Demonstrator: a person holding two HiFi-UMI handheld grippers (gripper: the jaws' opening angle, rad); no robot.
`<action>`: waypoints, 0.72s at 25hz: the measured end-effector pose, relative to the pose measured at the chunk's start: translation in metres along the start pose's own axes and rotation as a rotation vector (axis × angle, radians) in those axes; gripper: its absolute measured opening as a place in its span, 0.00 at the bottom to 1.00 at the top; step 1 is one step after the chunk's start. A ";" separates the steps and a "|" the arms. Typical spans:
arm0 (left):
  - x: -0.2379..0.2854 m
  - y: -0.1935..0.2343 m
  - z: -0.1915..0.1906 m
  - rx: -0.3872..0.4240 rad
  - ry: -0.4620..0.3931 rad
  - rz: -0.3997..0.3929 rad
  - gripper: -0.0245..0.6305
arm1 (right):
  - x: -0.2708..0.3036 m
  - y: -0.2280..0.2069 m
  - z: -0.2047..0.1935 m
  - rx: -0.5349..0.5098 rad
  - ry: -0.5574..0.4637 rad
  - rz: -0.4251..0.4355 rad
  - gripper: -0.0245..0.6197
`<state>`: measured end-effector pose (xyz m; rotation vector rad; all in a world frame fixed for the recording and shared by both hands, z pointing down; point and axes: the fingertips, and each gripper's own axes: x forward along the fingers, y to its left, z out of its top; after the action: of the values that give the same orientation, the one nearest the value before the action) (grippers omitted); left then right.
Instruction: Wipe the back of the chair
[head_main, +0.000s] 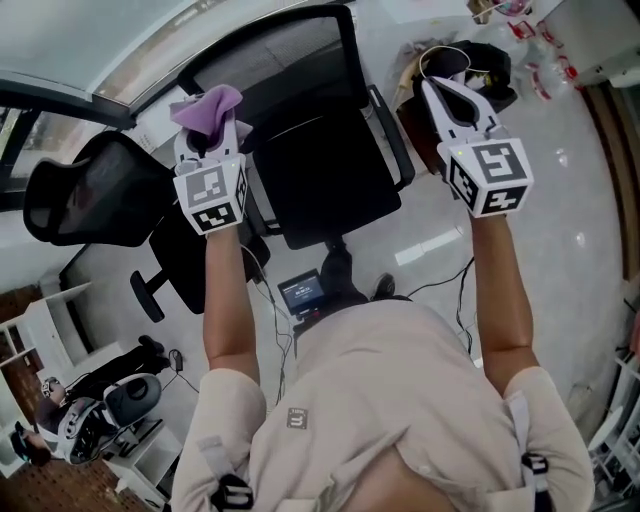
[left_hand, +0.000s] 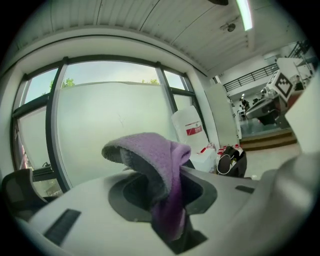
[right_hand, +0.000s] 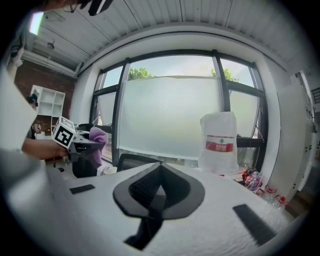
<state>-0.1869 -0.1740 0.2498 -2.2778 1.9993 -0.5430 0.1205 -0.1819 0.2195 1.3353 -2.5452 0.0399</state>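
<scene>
A black mesh office chair (head_main: 325, 170) stands in front of me, its back (head_main: 262, 55) on the far side by the window. My left gripper (head_main: 207, 138) is held up over the chair's left side, shut on a purple cloth (head_main: 209, 107). In the left gripper view the cloth (left_hand: 159, 165) is pinched between the jaws of that gripper (left_hand: 171, 202) and droops over them. My right gripper (head_main: 440, 90) hovers to the right of the chair. Its jaws (right_hand: 159, 189) are closed together with nothing between them. The right gripper view shows the chair back's top edge (right_hand: 131, 161) and the left gripper (right_hand: 84, 144).
A second black chair (head_main: 88, 192) stands at the left. On the floor near my feet sits a small device with a screen (head_main: 302, 293) and cables. A black bag (head_main: 482, 62) and bottles lie at the right, next to a large water jug (right_hand: 220, 141) by the window.
</scene>
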 end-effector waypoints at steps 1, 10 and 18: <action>-0.009 -0.002 0.009 0.007 -0.011 -0.005 0.21 | -0.007 0.001 0.003 0.000 -0.003 0.003 0.03; -0.092 -0.027 0.070 0.050 -0.088 -0.048 0.21 | -0.060 0.016 0.032 -0.011 -0.036 0.050 0.03; -0.170 -0.036 0.104 0.089 -0.139 -0.035 0.21 | -0.108 0.045 0.054 -0.043 -0.054 0.138 0.02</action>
<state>-0.1373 -0.0220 0.1251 -2.2360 1.8376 -0.4533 0.1304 -0.0773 0.1455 1.1586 -2.6641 -0.0250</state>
